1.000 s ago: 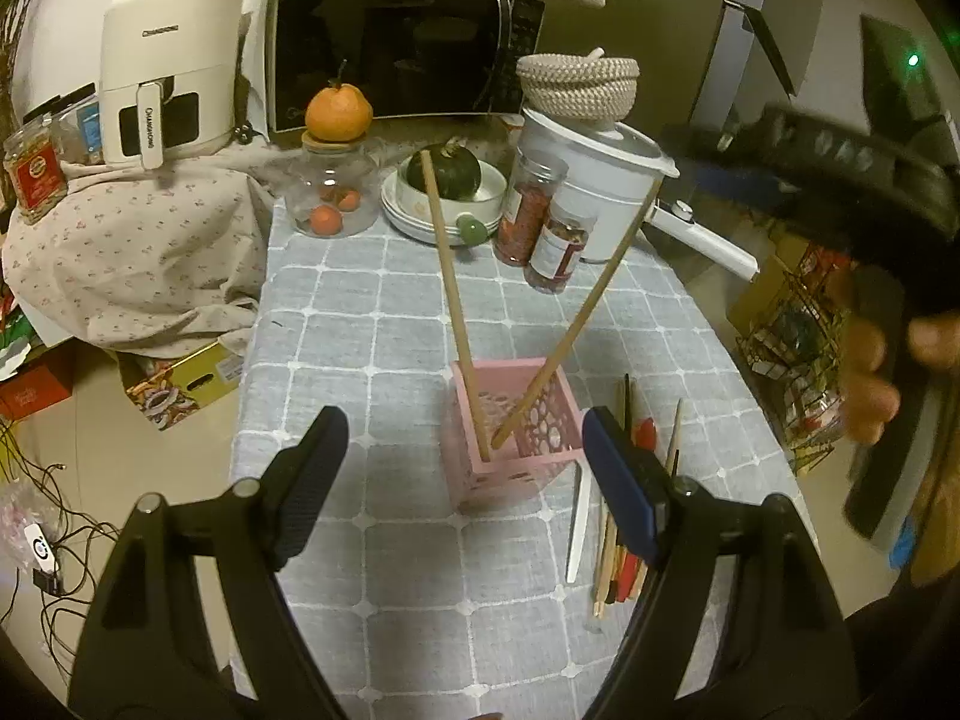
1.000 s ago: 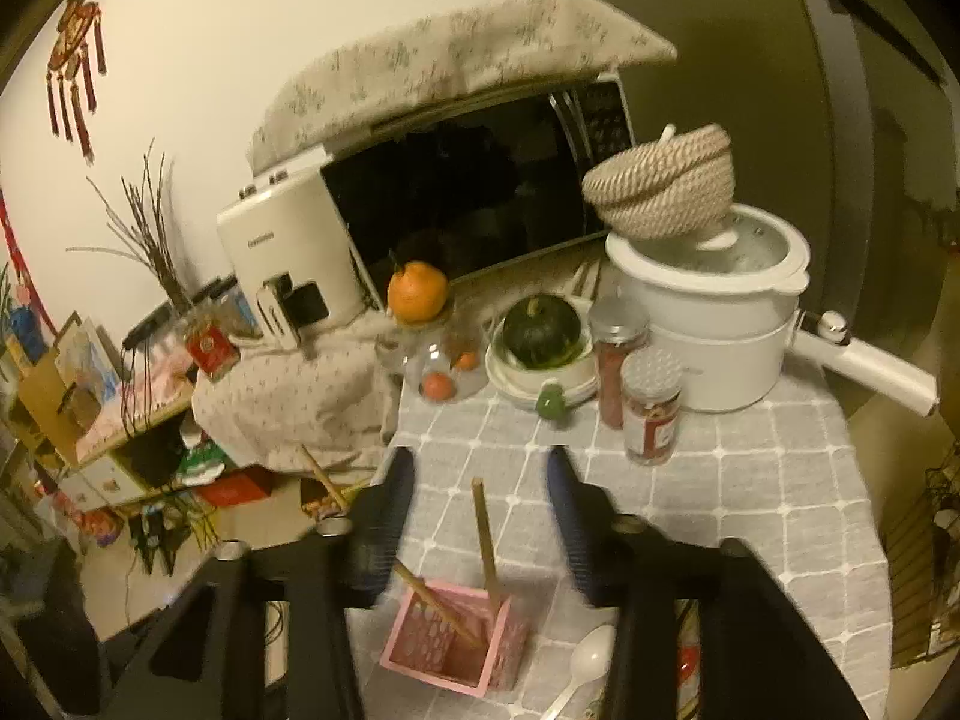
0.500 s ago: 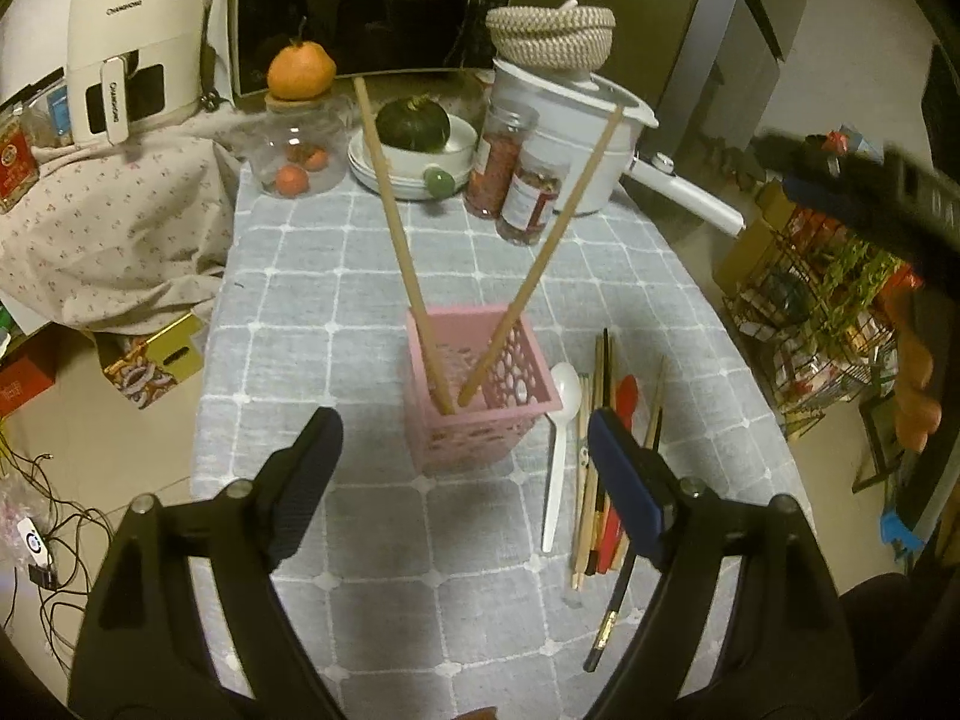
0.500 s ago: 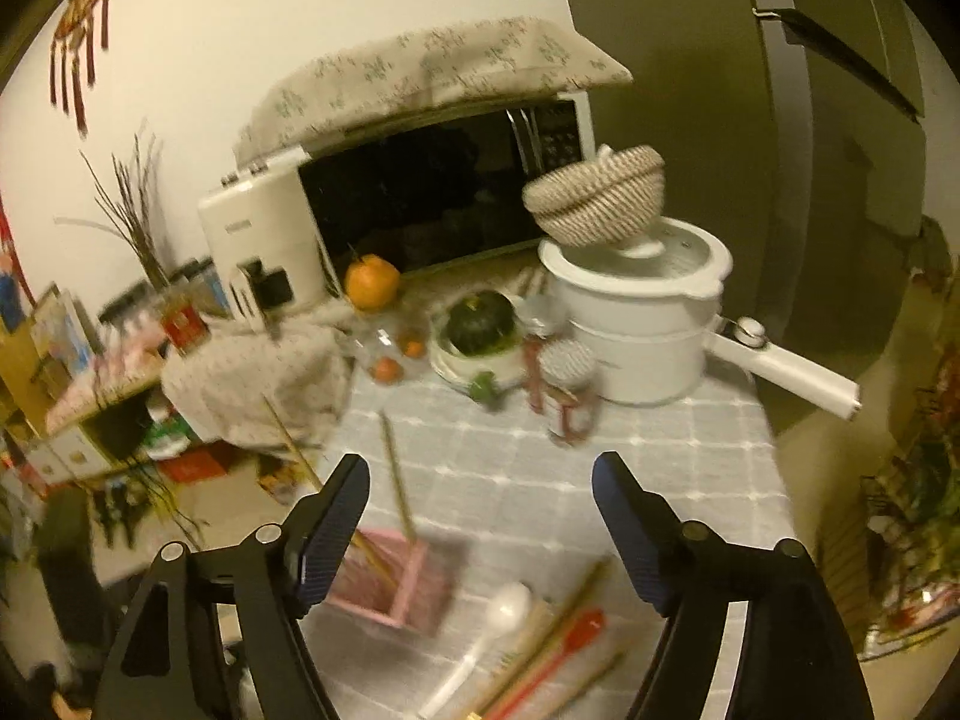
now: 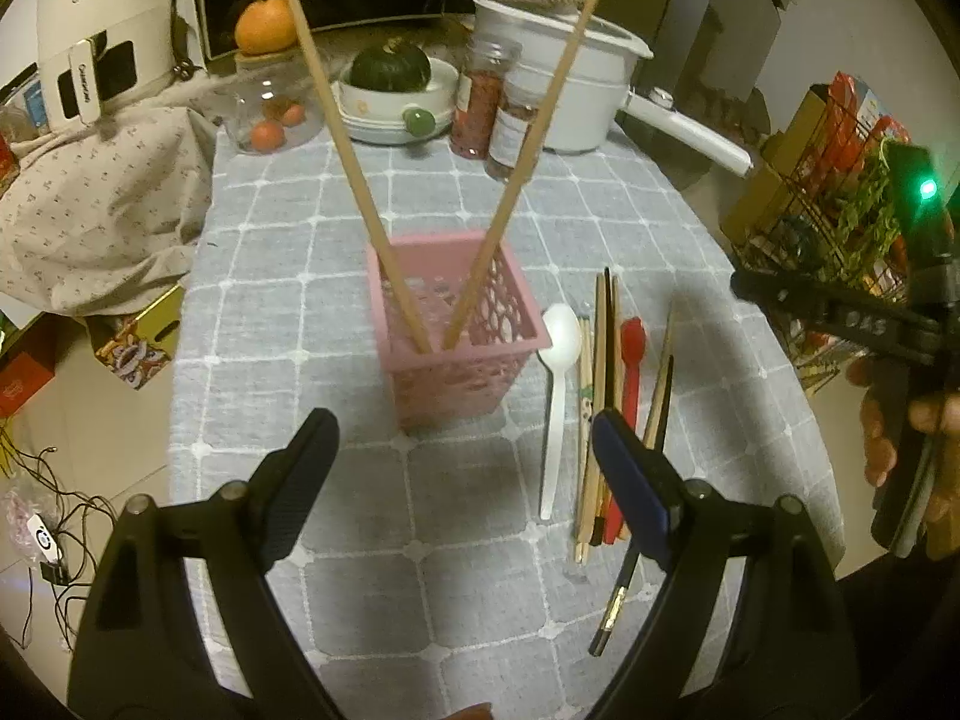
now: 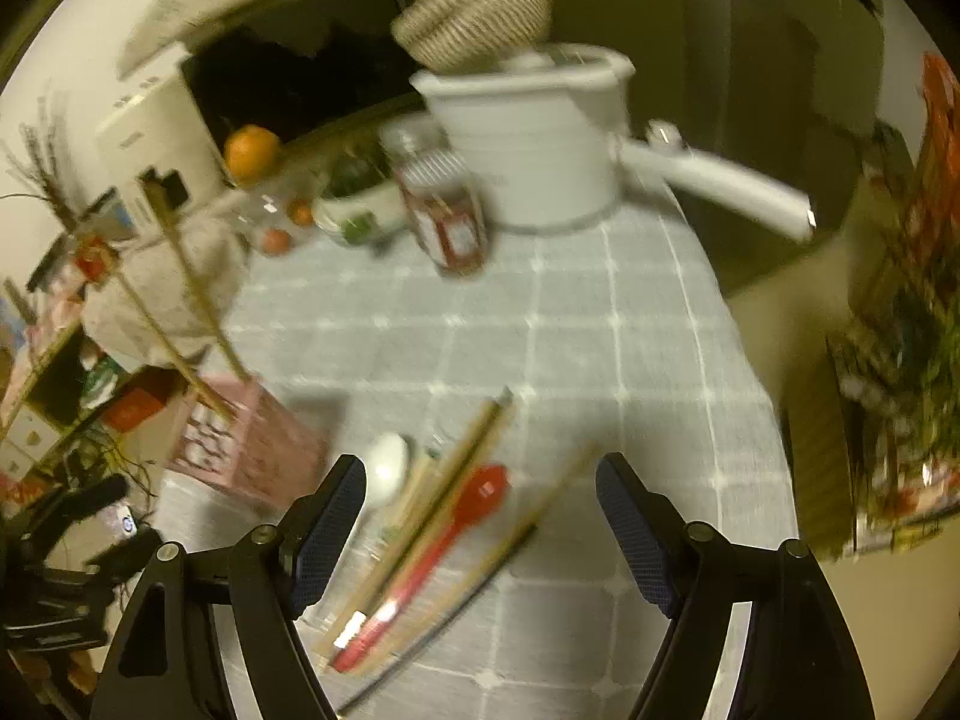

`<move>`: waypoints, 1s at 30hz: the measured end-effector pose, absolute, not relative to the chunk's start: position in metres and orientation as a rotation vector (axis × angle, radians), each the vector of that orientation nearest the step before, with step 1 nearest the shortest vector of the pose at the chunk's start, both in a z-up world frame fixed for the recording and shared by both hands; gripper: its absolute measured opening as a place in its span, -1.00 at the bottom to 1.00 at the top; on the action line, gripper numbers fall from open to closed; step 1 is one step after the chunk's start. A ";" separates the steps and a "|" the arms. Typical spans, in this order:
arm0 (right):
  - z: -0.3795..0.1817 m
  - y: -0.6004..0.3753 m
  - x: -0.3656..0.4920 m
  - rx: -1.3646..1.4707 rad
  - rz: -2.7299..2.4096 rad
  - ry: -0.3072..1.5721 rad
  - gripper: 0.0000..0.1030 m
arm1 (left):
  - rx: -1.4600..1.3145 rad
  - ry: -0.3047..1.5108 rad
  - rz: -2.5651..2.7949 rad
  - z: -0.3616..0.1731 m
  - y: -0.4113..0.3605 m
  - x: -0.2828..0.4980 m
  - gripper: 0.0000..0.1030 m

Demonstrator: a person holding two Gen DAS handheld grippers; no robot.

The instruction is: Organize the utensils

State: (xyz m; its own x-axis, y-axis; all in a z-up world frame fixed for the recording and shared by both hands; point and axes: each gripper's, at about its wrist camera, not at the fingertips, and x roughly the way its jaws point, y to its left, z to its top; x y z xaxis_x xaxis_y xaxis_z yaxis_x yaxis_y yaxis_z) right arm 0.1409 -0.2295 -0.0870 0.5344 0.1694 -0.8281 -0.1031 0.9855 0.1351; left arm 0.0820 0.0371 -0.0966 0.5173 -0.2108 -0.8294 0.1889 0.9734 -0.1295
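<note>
Pink basket (image 5: 459, 324) upright on checked surface (image 5: 288, 252), holding two wooden chopsticks (image 5: 354, 180) splayed apart; white spoon (image 5: 555, 384), red spoon (image 5: 631, 354), further chopsticks flat just beside it; left claw (image 5: 465, 480) apart, empty; right claw (image 6: 480, 534) apart, empty, above loose utensils.

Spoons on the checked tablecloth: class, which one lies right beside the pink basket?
The white plastic spoon. Its bowl sits next to the pink perforated basket, while the red plastic spoon lies farther off, beyond several chopsticks.

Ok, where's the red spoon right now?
In the left wrist view the red spoon lies flat on the tablecloth, right of the pink basket, among loose chopsticks, with the white spoon further left.
</note>
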 end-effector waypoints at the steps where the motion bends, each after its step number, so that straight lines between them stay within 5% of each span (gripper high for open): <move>1: -0.095 -0.233 0.142 0.082 0.149 1.022 0.56 | -0.015 1.009 -0.242 -0.099 0.035 0.082 0.68; 7: -0.144 -0.236 0.141 0.012 0.089 1.208 0.55 | 0.013 1.043 -0.235 -0.107 0.032 0.082 0.68; 14: -0.184 -0.238 0.140 0.081 0.144 1.365 0.01 | 0.017 1.057 -0.247 -0.110 0.027 0.081 0.68; 19: -0.188 -0.230 0.141 0.062 0.150 1.374 -0.13 | 0.019 1.060 -0.252 -0.110 0.027 0.080 0.67; 30: -0.189 -0.223 0.147 0.011 0.108 1.400 -0.16 | 0.008 1.065 -0.249 -0.110 0.030 0.081 0.68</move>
State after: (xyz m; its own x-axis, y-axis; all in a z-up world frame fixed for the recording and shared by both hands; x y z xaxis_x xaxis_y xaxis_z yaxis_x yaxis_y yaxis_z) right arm 0.1465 -0.2232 -0.1895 0.1658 0.0823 -0.9827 -0.0698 0.9950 0.0715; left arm 0.0810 0.0302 -0.1102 0.4590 -0.1981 -0.8661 0.2062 0.9720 -0.1131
